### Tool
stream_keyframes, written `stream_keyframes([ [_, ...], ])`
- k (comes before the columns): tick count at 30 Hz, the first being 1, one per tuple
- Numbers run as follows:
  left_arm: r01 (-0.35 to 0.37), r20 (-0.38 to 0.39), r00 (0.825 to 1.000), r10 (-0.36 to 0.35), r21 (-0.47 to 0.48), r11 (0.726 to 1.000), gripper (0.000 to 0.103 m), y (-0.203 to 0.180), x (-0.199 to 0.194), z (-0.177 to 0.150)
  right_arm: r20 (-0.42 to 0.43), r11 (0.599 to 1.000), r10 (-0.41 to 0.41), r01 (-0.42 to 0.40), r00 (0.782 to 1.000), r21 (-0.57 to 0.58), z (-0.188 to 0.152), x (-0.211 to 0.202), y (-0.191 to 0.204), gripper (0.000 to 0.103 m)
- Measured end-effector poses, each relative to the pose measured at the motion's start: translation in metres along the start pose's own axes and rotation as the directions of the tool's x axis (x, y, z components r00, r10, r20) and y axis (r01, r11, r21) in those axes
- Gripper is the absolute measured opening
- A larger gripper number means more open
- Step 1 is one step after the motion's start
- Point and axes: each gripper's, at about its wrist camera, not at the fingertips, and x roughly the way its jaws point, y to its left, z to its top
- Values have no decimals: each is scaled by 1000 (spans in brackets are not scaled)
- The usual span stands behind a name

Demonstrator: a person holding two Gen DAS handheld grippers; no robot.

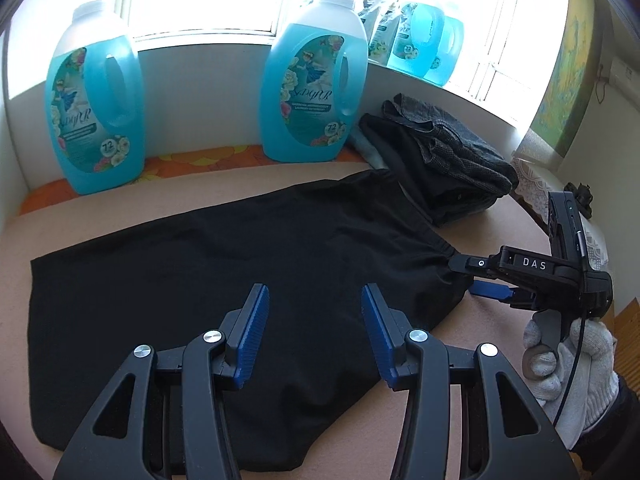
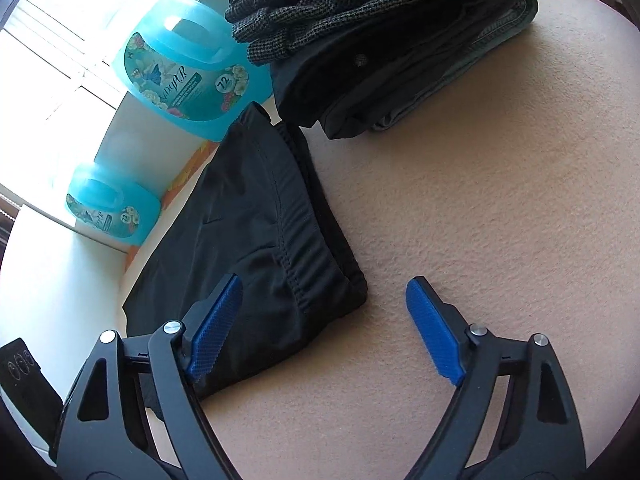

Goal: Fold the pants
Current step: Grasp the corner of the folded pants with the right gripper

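Black pants (image 1: 224, 280) lie flat and folded on the beige table, waistband end to the right. My left gripper (image 1: 315, 300) is open and empty, hovering over the pants' near middle. My right gripper (image 1: 466, 276) shows in the left wrist view at the waistband corner, one finger above the cloth edge and one blue pad beside it. In the right wrist view the same pants (image 2: 256, 232) show their elastic waistband, and my right gripper (image 2: 324, 300) stands open around the waistband corner, nothing clamped.
Two blue detergent jugs (image 1: 96, 108) (image 1: 316, 80) stand along the back wall by the window. A stack of folded clothes (image 1: 448, 160), grey tweed on top, sits at the back right; it also shows in the right wrist view (image 2: 380, 40). Beige tabletop (image 2: 480, 200) lies right of the pants.
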Motion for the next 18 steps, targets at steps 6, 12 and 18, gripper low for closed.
stream_keyframes([
  [6,48,-49,998,-45,70,996,47,-31,34,30,-17,999,18,-18,1000,-29,-4,-2,-2,63],
  [12,124,-79,990,-113,144,982,47,-60,60,41,-74,995,81,-84,994,-45,-2,1,-6,40],
  [18,159,-120,985,-125,338,928,47,-98,62,2,-145,975,220,-215,965,52,15,3,-25,27],
])
